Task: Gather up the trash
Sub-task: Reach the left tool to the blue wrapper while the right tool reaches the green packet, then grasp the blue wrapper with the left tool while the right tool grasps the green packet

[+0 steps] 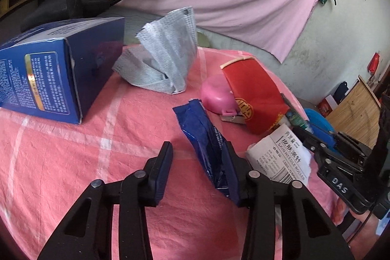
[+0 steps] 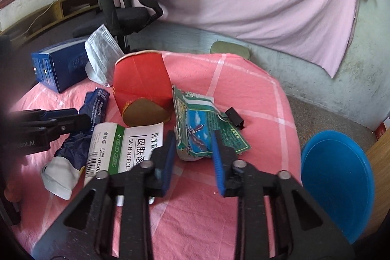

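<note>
My left gripper (image 1: 198, 152) is open over the pink cloth; a crumpled dark blue wrapper (image 1: 204, 138) lies against its right finger, between the jaws. The same wrapper (image 2: 95, 111) shows in the right wrist view beside the left gripper (image 2: 73, 121). My right gripper (image 2: 193, 138) is open, its fingers either side of the near end of a green snack packet (image 2: 202, 123). A white needle-roller packet (image 2: 114, 145) lies left of it and also shows in the left wrist view (image 1: 280, 157). A red paper cup (image 2: 141, 84) lies on its side.
A blue box (image 1: 48, 74), a grey face mask (image 1: 165, 57), a pink lidded pot (image 1: 217, 94) and a black binder clip (image 2: 235, 117) lie on the pink checked tablecloth (image 1: 73, 162). A blue bin (image 2: 338, 184) stands off the table's right edge. An office chair (image 2: 126, 14) stands behind.
</note>
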`<state>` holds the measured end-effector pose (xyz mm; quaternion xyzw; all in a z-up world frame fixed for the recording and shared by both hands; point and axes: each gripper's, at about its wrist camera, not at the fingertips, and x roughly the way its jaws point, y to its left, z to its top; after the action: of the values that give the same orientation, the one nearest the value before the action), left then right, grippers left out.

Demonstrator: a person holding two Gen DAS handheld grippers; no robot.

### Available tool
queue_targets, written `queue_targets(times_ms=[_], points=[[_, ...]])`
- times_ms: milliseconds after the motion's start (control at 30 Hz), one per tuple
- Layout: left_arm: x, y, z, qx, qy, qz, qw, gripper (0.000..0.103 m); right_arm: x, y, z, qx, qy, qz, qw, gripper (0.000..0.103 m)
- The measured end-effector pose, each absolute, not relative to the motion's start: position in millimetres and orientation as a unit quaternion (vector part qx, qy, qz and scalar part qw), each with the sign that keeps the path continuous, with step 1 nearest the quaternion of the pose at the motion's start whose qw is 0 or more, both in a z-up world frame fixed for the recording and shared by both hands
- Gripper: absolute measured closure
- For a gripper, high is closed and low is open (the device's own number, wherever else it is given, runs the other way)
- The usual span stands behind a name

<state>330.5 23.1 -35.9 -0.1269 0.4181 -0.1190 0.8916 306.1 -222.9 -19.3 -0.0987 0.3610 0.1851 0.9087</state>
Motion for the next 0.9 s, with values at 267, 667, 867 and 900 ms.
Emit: queue_targets(times_ms=[267,667,867,900], points=[[333.3,22.5,-33.8,-0.162,0.422,-0.141,0.881,0.091,304.5,-225.8,-17.9,-0.086,0.360,0.194,0.908,0.077],[280.9,25.7,8.1,-0.160,0.310,-0.135,0.927,0.101,261.7,-240.6,7.6,-0.046,0.271,0.205,0.939,0.078],[240.7,14.1,53.3,-0.118,0.195,-0.125,0.966,0.101,221.7,-255.2,37.8,-0.018,0.157,0.214,0.964,0.078],[236.7,8.5,59.0,-0.109,0.179,-0.124,0.970,0.101,215.3,-258.0,44.8,-0.014,0.132,0.211,0.968,0.078]])
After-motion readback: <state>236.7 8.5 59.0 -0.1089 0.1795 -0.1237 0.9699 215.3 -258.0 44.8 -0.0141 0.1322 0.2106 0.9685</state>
